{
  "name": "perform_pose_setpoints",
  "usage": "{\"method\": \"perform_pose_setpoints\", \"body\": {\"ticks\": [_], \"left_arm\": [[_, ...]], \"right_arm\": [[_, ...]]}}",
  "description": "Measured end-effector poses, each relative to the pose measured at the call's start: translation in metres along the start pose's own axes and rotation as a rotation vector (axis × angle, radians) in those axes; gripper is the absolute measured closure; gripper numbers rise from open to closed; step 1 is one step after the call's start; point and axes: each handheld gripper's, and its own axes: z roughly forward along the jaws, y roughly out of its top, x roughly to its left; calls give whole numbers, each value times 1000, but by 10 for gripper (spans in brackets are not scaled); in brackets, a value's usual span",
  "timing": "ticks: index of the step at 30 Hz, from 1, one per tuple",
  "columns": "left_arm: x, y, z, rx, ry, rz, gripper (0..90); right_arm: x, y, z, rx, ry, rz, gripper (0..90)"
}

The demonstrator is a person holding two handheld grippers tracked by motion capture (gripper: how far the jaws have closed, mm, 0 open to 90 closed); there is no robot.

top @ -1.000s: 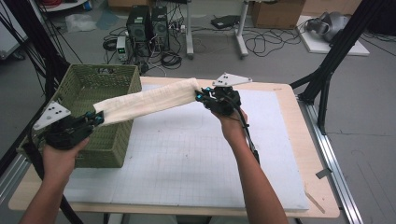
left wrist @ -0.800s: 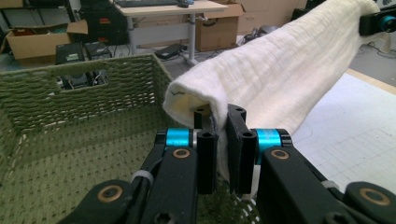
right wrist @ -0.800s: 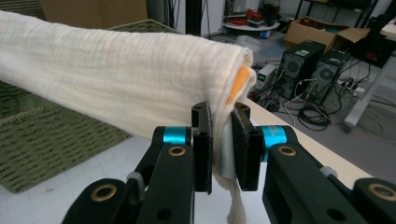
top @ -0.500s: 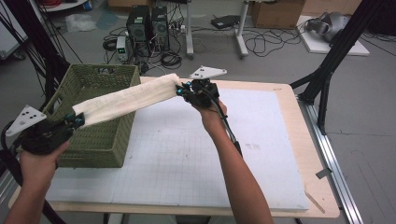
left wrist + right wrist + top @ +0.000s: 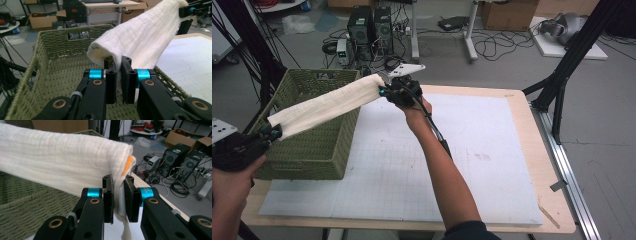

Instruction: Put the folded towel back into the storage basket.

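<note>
Broadly, the desk (image 5: 492,150) carries a white gridded mat (image 5: 472,165) over most of its top, and a green woven basket (image 5: 312,145) sits at its left edge, reaching toward the far left corner. Stretched in the air between the two grippers is a cream folded cloth (image 5: 324,105), pulled into a long band that runs from the near left edge of the desk up to the basket's far right corner, so it hangs diagonally above the basket's opening without resting in it.

Compared with a second ago, the whole band has shifted leftward: its right end then hung over the mat near the middle of the far edge, and now it is above the basket's far right corner, while its left end has gone past the basket's near left corner.

The right gripper (image 5: 384,91), held out on an extended forearm, has its fingers (image 5: 108,195) drawn narrow on the cloth's end; in the right gripper view a thin layer of fabric is pinched between them and an orange patch (image 5: 128,163) shows in the fold. The left gripper (image 5: 274,132) sits at the near left, off the desk's edge, its fingers (image 5: 111,82) likewise narrow and clamped on the cloth's other end, with the basket's interior below.
</note>
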Motion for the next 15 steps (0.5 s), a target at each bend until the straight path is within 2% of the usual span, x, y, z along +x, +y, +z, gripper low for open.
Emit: {"method": "perform_pose_setpoints", "body": {"ticks": [10, 15], "left_arm": [[11, -9, -10, 7, 43, -8, 848], [15, -9, -18, -3, 60, -5, 849]], "right_arm": [[7, 9, 30, 13, 14, 3, 804], [11, 14, 38, 5, 31, 1, 804]]}}
